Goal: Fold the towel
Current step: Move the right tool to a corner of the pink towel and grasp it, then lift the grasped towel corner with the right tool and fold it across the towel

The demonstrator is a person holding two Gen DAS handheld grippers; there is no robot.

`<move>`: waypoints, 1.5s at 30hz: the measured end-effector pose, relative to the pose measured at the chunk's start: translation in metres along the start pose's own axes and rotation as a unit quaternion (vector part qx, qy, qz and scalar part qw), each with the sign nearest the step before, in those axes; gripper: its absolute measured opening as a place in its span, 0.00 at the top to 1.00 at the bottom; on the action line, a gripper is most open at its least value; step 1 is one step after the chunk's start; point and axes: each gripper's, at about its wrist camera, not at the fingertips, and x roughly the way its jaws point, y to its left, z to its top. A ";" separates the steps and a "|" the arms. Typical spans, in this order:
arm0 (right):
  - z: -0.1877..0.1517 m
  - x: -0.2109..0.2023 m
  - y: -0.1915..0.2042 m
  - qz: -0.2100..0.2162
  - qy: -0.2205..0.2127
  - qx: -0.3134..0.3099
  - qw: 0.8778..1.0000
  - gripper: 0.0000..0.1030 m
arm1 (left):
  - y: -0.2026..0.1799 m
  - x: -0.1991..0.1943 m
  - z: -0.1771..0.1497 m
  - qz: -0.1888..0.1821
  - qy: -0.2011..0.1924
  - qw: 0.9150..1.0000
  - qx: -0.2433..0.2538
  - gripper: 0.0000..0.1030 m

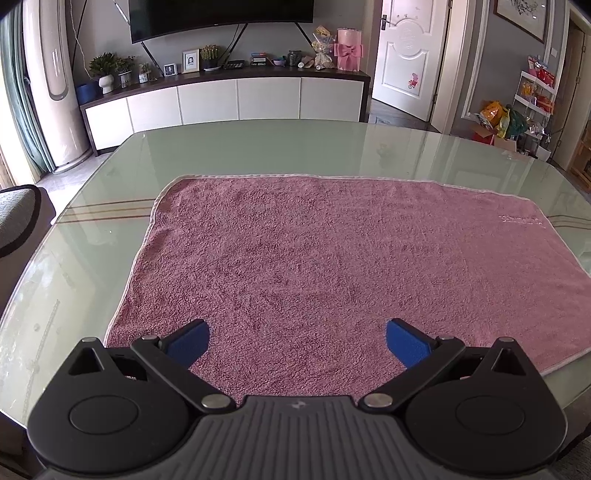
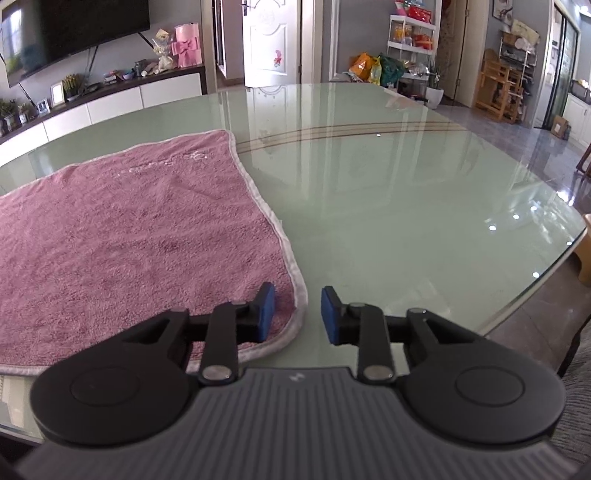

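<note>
two grippers over a flat pink towel

we hold the left gripper wide, the right gripper narrow and empty astride the near right hem; we risk pinching one layer off-corner, skewing the fold.

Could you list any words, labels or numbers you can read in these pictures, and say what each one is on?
None can be read with confidence.
Pale embroidered lettering near a far corner of the pink towel: too blurred to read.
Small pale logo on the left claw housing: a mark, no letters.
Coloured packages on the white shelf rack: print too small.
Pink cartoon sticker on the white door: picture only.
</note>
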 end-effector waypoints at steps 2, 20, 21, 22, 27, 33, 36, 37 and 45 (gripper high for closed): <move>-0.001 0.000 0.000 0.004 -0.002 -0.003 1.000 0.81 | 0.000 0.000 0.000 0.000 0.000 1.000 0.000 0.00; 0.002 -0.008 0.003 0.034 -0.018 0.040 0.998 0.95 | 0.011 0.010 -0.004 -0.026 0.031 0.999 -0.003 0.06; 0.003 -0.009 0.005 0.036 -0.022 0.040 0.998 0.95 | 0.011 0.011 -0.005 -0.028 0.032 0.999 0.000 0.07; 0.006 -0.012 0.008 0.042 -0.026 0.039 0.998 0.95 | 0.011 0.012 -0.006 -0.030 0.032 0.999 0.004 0.07; 0.018 -0.026 0.026 0.076 -0.050 0.040 0.995 0.95 | 0.013 0.012 -0.010 -0.040 0.030 0.999 0.017 0.07; 0.031 -0.041 0.057 0.135 -0.066 0.029 0.988 0.95 | 0.023 0.011 -0.015 -0.036 0.024 0.999 0.031 0.07; 0.037 -0.046 0.079 0.170 -0.068 0.021 0.983 0.95 | 0.032 0.010 -0.018 -0.036 0.025 0.999 0.023 0.07; 0.039 -0.046 0.088 0.183 -0.068 0.018 0.981 0.95 | 0.036 0.010 -0.019 -0.036 0.024 0.999 0.020 0.07; 0.049 -0.058 0.172 0.280 -0.057 -0.043 0.957 0.95 | 0.061 0.008 -0.028 -0.031 0.031 0.999 0.008 0.07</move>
